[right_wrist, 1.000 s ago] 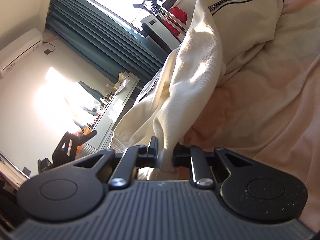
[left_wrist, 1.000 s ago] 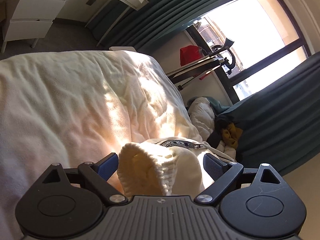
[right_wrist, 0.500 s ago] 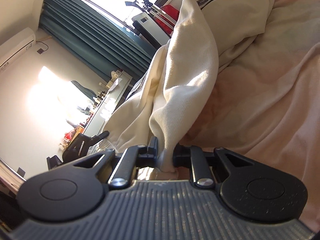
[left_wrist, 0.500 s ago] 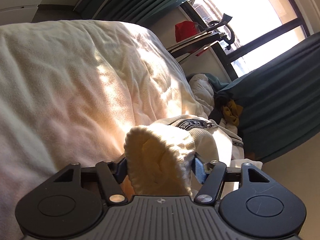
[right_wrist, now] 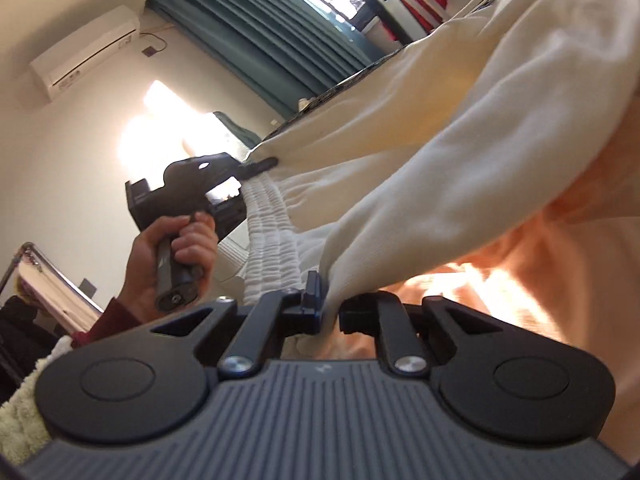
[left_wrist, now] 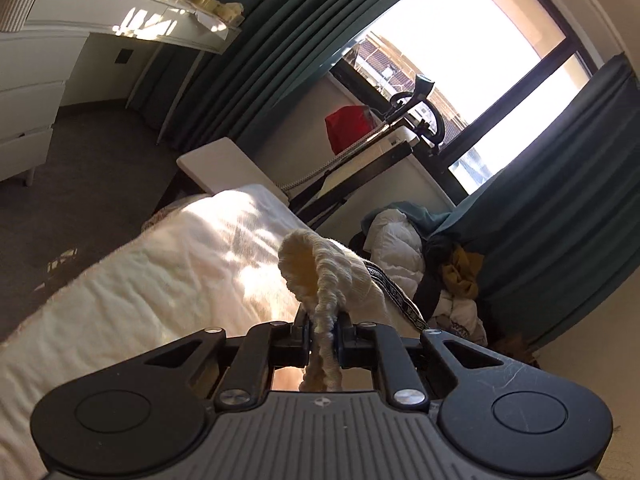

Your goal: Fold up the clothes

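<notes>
Above the cream blanket-covered bed (left_wrist: 132, 280), both grippers clench the cream ribbed-waistband knit trousers (right_wrist: 400, 152). Keep left gripper (left_wrist: 323, 330) and right gripper (right_wrist: 330, 312) level (waistband taut) while lifting.

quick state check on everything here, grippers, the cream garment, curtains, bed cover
left gripper: jaws shut on the ribbed waistband.
right gripper: jaws shut on a fold of cream fabric.
cream garment: unfolded, lifted and stretched between the two grippers.
ribbed waistband: bunched, standing up from the jaws.
curtains: drawn apart, window uncovered.
bed cover: spread out, wrinkled, sunlit.
clothes pile: heaped, unfolded, beside the bed.
</notes>
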The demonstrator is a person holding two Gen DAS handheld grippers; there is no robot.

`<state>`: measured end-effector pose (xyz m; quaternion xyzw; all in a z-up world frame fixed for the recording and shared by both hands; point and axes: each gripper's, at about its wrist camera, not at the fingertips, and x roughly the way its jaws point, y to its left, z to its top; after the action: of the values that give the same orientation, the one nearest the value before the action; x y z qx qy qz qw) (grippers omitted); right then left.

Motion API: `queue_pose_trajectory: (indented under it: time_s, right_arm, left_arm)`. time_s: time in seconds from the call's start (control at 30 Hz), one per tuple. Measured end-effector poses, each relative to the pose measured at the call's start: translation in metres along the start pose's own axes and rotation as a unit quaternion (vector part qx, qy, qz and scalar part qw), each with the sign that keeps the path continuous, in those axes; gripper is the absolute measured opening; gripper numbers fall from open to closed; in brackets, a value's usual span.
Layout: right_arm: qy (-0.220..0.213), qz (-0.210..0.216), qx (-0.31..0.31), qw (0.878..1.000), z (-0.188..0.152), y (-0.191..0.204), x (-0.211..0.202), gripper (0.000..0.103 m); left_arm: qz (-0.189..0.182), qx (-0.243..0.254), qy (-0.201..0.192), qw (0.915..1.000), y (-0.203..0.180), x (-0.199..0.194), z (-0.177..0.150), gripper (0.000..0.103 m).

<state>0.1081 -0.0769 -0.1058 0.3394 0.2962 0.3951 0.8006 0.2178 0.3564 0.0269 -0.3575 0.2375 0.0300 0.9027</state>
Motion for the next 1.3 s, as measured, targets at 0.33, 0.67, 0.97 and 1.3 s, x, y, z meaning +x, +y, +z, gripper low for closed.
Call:
queue_pose_trajectory:
  time_s: [0.33, 0.67, 0.97, 1.3]
  right_arm:
    - [0.074, 0.039, -0.015, 0.996, -0.054, 0.007, 0.131, 0.011]
    - [0.125, 0.022, -0.028, 0.991, -0.018, -0.01, 0.145, 0.016]
    - [0.146, -0.039, -0.098, 0.984, -0.007, 0.025, 0.07, 0.019]
    - [0.058, -0.14, -0.152, 0.977, 0.039, 0.04, -0.081, 0.026]
  left_arm:
    - [0.116, 0.045, 0.02, 0.9921, 0.088, 0.076, 0.026, 0.014]
    - [0.082, 0.022, 0.024, 0.9961, 0.115, 0.062, 0.011, 0.033]
    - [0.059, 0.048, -0.007, 0.997, 0.076, -0.058, -0.027, 0.064]
    - [-0.019, 0.122, 0.028, 0.9919, -0.038, -0.118, -0.14, 0.067]
